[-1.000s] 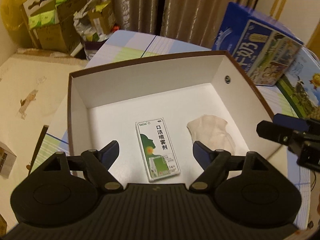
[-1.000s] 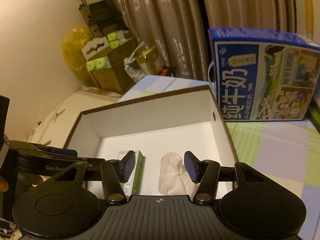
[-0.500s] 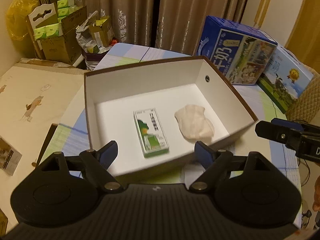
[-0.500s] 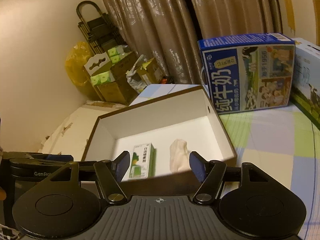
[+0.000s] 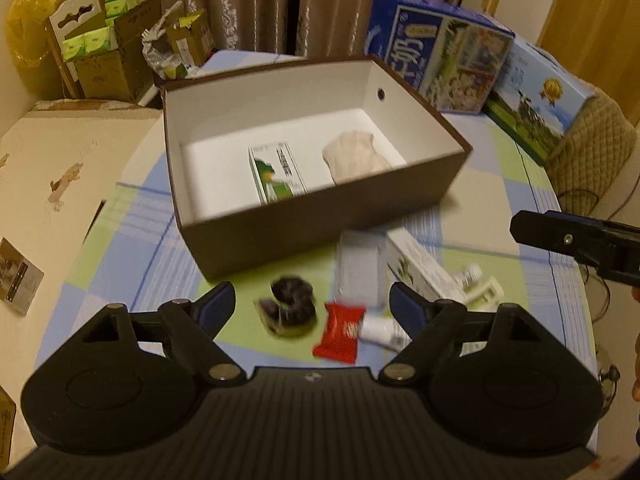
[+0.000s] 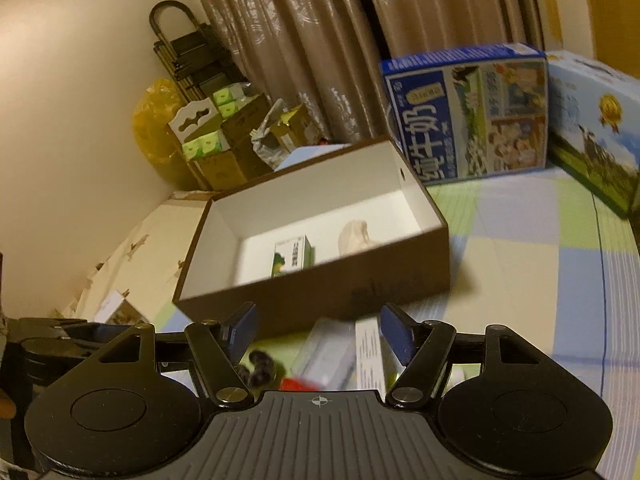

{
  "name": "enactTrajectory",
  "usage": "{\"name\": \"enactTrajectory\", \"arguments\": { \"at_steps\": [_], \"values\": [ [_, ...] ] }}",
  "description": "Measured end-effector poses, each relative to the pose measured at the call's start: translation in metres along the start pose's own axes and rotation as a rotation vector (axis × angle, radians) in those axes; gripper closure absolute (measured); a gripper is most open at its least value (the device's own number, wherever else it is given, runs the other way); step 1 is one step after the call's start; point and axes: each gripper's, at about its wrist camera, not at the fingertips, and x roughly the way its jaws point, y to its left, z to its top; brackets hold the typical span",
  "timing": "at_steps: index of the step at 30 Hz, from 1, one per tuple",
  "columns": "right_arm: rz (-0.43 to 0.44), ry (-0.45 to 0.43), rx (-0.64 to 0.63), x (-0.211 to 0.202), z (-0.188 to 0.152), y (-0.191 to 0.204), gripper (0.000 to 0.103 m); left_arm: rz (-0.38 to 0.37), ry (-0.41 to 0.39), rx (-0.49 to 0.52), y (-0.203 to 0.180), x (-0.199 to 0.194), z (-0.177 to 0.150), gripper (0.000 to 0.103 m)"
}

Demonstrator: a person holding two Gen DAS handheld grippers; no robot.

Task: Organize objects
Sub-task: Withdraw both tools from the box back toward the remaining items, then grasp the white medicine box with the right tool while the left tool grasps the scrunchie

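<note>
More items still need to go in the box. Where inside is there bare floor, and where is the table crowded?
In the brown box, bare floor lies left of the green-and-white carton and behind it and the beige cloth. The table in front is crowded: black hair tie, red packet, white bottle.

Items in front of the box (image 5: 320, 224) are motion-blurred: dark clump (image 5: 290, 310), grey pack (image 5: 357, 268), print on the red packet (image 5: 339, 332) unreadable; right gripper (image 5: 576, 240) cut off by the frame edge, green carton (image 6: 292, 260) half hidden behind the box wall.
</note>
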Motion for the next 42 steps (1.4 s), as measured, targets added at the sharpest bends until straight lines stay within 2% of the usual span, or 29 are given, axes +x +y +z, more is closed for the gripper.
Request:
{"name": "enactTrajectory", "arguments": {
  "at_steps": [7, 14, 26, 36, 42],
  "values": [
    [-0.056, 0.049, 0.042, -0.014, -0.029, -0.008, 0.037, 0.004, 0.049, 0.004, -0.003, -0.007, -0.026, 0.021],
    [-0.091, 0.077, 0.07, -0.017, -0.046, -0.01, 0.037, 0.023, 0.067, 0.005, -0.001, -0.009, -0.036, 0.021],
    [-0.109, 0.142, 0.086, 0.01, -0.061, -0.006, 0.037, 0.039, 0.115, 0.017, 0.008, 0.011, -0.045, 0.021],
    [-0.126, 0.159, -0.011, 0.034, -0.06, -0.002, 0.037, 0.061, 0.111, 0.042, 0.018, 0.035, -0.037, 0.021],
    [-0.176, 0.164, -0.103, 0.059, -0.05, -0.002, 0.037, 0.031, 0.088, 0.044, 0.025, 0.052, -0.025, 0.021]
  ]
}}
